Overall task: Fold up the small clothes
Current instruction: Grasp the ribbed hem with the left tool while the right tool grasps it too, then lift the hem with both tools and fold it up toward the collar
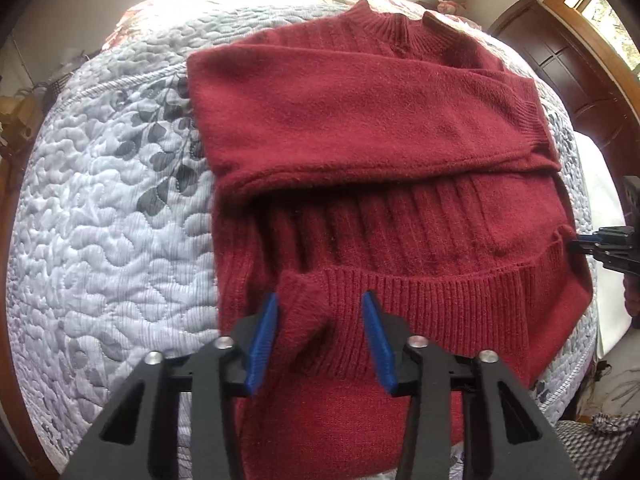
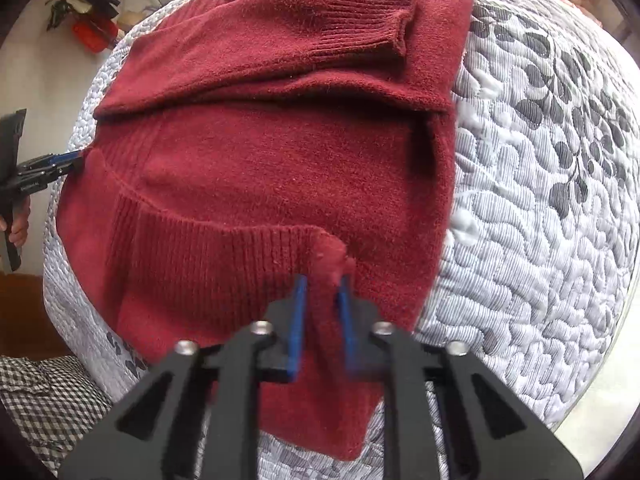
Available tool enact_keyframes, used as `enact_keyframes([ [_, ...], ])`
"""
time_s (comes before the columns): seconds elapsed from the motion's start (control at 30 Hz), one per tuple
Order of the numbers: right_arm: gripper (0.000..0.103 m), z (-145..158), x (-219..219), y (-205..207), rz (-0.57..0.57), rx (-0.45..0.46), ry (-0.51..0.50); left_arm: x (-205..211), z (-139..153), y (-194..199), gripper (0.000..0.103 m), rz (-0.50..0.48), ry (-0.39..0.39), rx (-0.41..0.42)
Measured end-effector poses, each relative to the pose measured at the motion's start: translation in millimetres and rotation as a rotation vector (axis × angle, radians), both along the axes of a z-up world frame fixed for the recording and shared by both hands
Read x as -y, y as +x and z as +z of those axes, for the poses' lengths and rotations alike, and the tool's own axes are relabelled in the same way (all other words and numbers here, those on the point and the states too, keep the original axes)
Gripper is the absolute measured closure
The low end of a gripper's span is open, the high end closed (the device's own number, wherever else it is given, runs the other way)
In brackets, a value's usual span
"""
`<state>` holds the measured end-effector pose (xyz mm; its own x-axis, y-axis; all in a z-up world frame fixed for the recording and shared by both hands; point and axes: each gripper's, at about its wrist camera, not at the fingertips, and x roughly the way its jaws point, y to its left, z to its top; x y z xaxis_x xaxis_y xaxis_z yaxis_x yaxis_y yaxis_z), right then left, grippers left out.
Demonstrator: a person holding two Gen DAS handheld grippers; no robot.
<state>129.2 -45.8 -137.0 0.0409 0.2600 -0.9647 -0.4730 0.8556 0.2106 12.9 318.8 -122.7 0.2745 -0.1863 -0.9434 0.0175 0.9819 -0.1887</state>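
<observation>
Straddling a raised fold of the ribbed hem, the left gripper (image 1: pixel 320 332) has its blue fingers spread wide, with the knit bunched between them but not squeezed. The right gripper (image 2: pixel 323 312) has its fingers drawn narrow, pinching the other hem corner, where a tuft of fabric stands up between the pads. Both corners belong to a dark red knitted sweater (image 1: pixel 384 120) that lies flat on a pale quilted bedspread (image 1: pixel 112 208) with a grey leaf print, its sleeves (image 2: pixel 320 28) folded across the chest and its collar (image 1: pixel 384 20) at the far end.
</observation>
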Motion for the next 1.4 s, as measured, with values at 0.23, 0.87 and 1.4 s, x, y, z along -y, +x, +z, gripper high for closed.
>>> enact_keyframes([
  [0.23,0.098,16.6,15.6,-2.5,-0.043,-0.003,0.138,-0.8,4.0,-14.7,0.103,-0.022,-0.069,0.036],
  [0.87,0.047,-10.0,-9.6,4.9,0.006,-0.04,0.052,-5.5,-10.6,4.0,0.065,-0.095,0.078,0.002],
  [1.4,0.097,19.0,22.7,-1.7,-0.066,0.032,0.142,-30.5,20.3,-19.8,0.098,0.105,0.009,0.13],
])
